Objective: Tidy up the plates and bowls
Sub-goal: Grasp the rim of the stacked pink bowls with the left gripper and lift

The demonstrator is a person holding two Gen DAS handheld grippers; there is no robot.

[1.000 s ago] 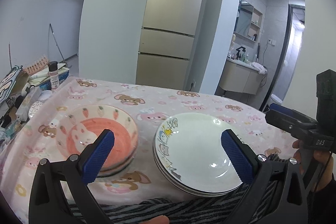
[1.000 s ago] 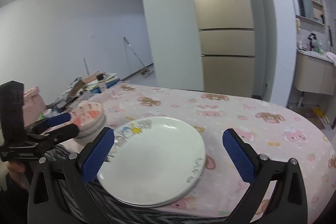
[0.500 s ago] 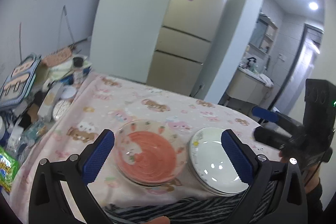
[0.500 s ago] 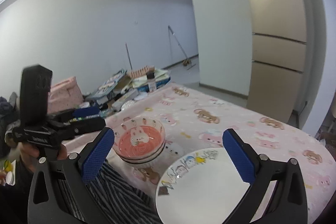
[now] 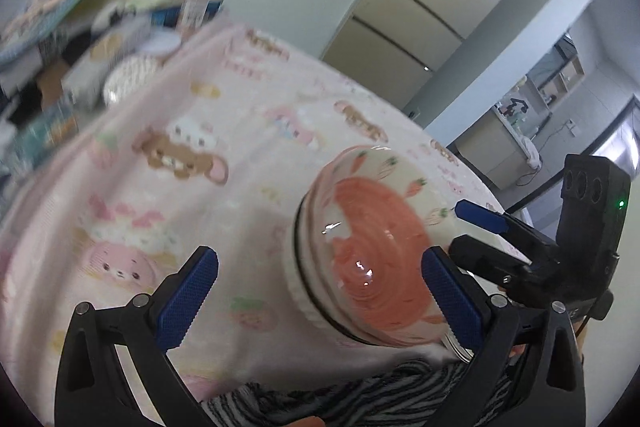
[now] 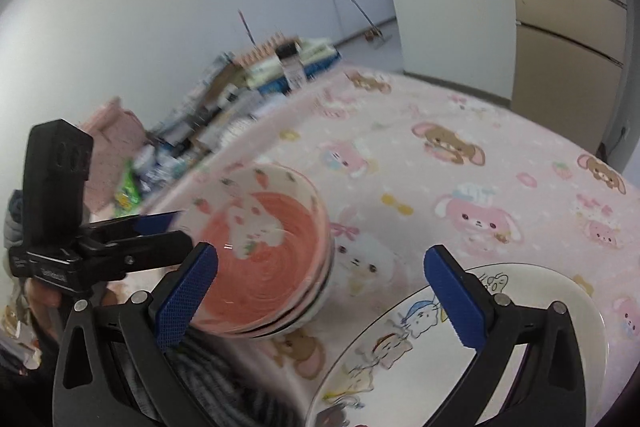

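Left wrist view: left gripper (image 5: 320, 301) and right gripper (image 6: 320, 301) both gaping wide, empty; pink bowl stack (image 6: 268, 255) beside white plates (image 6: 532, 339) on cartoon tablecloth (image 6: 460, 155).

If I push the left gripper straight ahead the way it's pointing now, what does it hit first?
Probably the pink tablecloth. The open left gripper points at bare cloth just left of the stacked pink bowls; its right finger might clip their rim, but blur leaves depth unclear.

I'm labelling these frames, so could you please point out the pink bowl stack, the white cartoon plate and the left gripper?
Pink bowl stack (image 6: 264, 259), right wrist view, on the top bowl's pink inside.
White cartoon plate (image 6: 532, 359), right wrist view, on its bare white centre.
Left gripper (image 5: 320, 301), left wrist view, midway between its blue fingertips.
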